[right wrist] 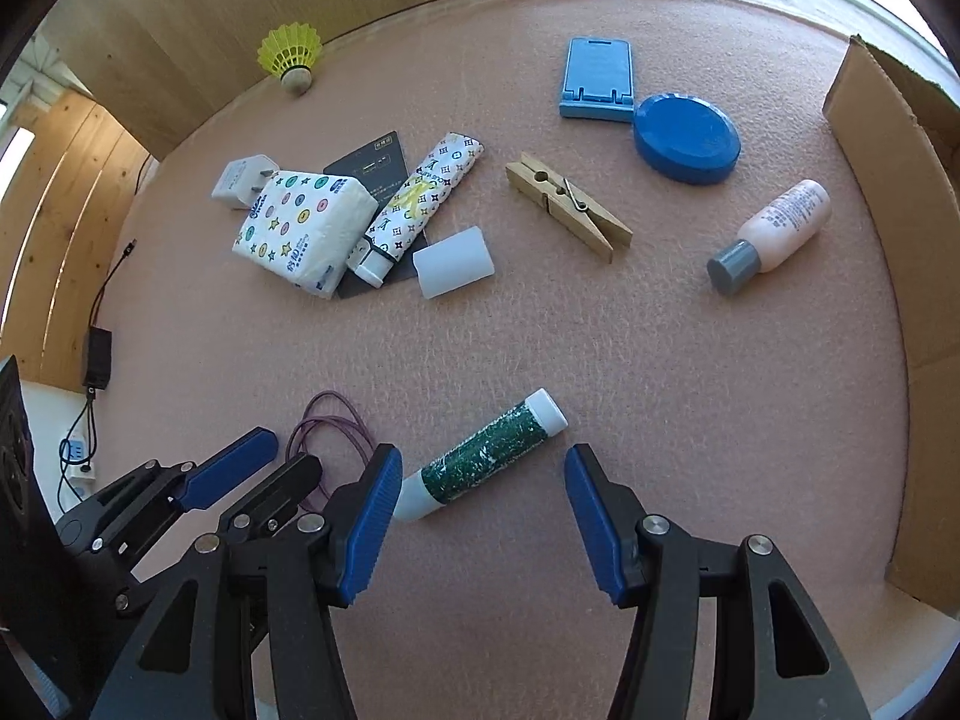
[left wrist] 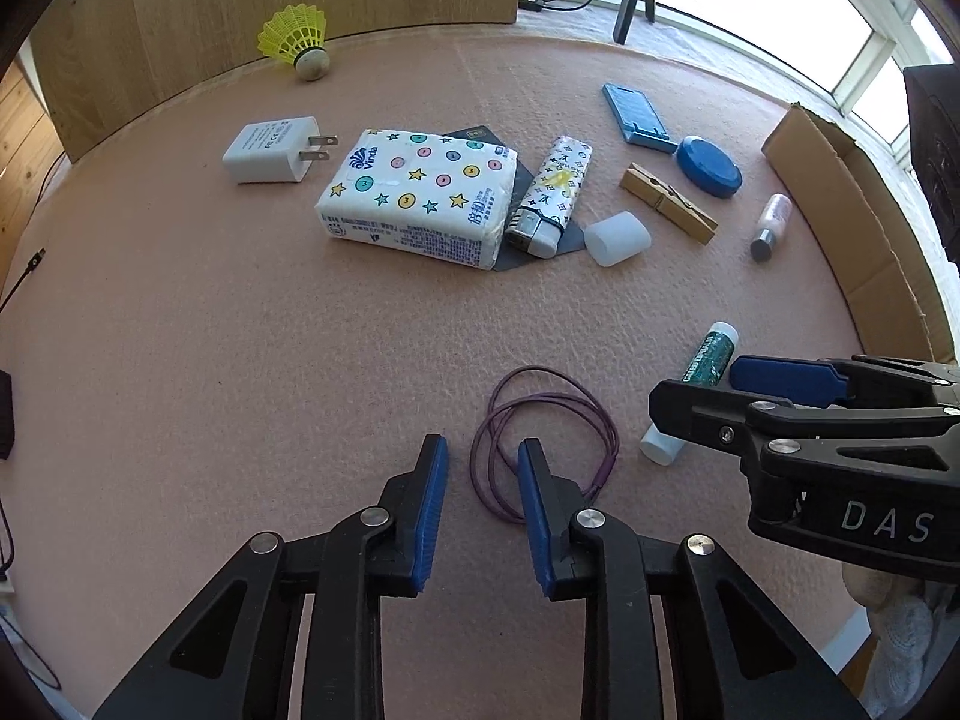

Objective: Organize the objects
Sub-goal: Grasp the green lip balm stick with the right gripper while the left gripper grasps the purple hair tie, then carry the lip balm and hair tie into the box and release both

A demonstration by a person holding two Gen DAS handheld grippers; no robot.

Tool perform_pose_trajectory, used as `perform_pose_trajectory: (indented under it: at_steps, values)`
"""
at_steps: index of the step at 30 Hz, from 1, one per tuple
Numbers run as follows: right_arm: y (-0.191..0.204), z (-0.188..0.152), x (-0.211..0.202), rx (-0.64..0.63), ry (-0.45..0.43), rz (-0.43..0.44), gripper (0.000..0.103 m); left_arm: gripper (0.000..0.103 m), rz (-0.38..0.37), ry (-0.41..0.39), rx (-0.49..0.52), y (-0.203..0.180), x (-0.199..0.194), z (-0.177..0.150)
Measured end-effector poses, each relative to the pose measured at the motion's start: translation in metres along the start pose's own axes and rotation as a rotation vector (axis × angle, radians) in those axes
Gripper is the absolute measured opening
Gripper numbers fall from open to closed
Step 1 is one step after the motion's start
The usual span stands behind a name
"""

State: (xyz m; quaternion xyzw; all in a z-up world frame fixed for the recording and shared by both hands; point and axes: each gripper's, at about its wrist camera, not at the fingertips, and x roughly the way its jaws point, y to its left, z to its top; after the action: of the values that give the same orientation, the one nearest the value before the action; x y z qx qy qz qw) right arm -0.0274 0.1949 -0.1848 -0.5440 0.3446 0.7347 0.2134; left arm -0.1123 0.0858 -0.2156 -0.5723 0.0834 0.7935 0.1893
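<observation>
A thin purple elastic loop [left wrist: 543, 429] lies on the pink felt mat [left wrist: 240, 330]. My left gripper [left wrist: 483, 456] points down over the loop's left edge. Its jaws stand a little apart, with a strand between them, and its right fingertip sits inside the loop. A green-and-white tube [right wrist: 486, 456] lies slanted between the fingers of my right gripper [right wrist: 483, 462]. Those jaws are open wide, the left pad [right wrist: 375, 516] close to the tube's lower end and the right pad clear of it. The two grippers stand side by side.
Farther back lie a tissue pack [left wrist: 414, 192], a patterned lighter [left wrist: 552, 198], a white charger [left wrist: 270, 147], a yellow shuttlecock [left wrist: 297, 39], a white cap [right wrist: 453, 264], a wooden clothespin [right wrist: 567, 207], a blue lid [right wrist: 687, 138] and a pink bottle [right wrist: 774, 231]. A cardboard box [right wrist: 900, 180] stands at the right.
</observation>
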Motion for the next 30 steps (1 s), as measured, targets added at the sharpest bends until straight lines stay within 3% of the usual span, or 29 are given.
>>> perform_pose_trajectory:
  at_steps: [3,5,8,15,28,30]
  values:
    - [0.017,0.000,0.005,-0.075,0.003,-0.039,0.049,0.012,-0.011,-0.005,-0.001,0.003,0.001,0.003]
    - [0.018,-0.003,0.005,-0.132,0.003,-0.081,0.032,0.008,-0.021,-0.007,-0.007,0.007,0.001,0.004]
    - [0.012,-0.006,0.002,-0.202,0.006,-0.124,0.014,0.004,-0.029,-0.012,-0.009,0.009,0.001,0.004]
    - [-0.012,-0.019,-0.012,-0.228,-0.041,-0.159,0.014,0.002,-0.071,-0.022,-0.062,0.017,-0.002,0.001]
    - [-0.057,-0.031,-0.057,-0.078,-0.157,-0.088,0.014,0.002,-0.130,-0.100,-0.127,0.029,-0.043,0.003]
    - [-0.047,-0.024,-0.062,-0.064,-0.182,-0.077,0.014,0.002,-0.146,-0.130,-0.113,0.025,-0.057,0.008]
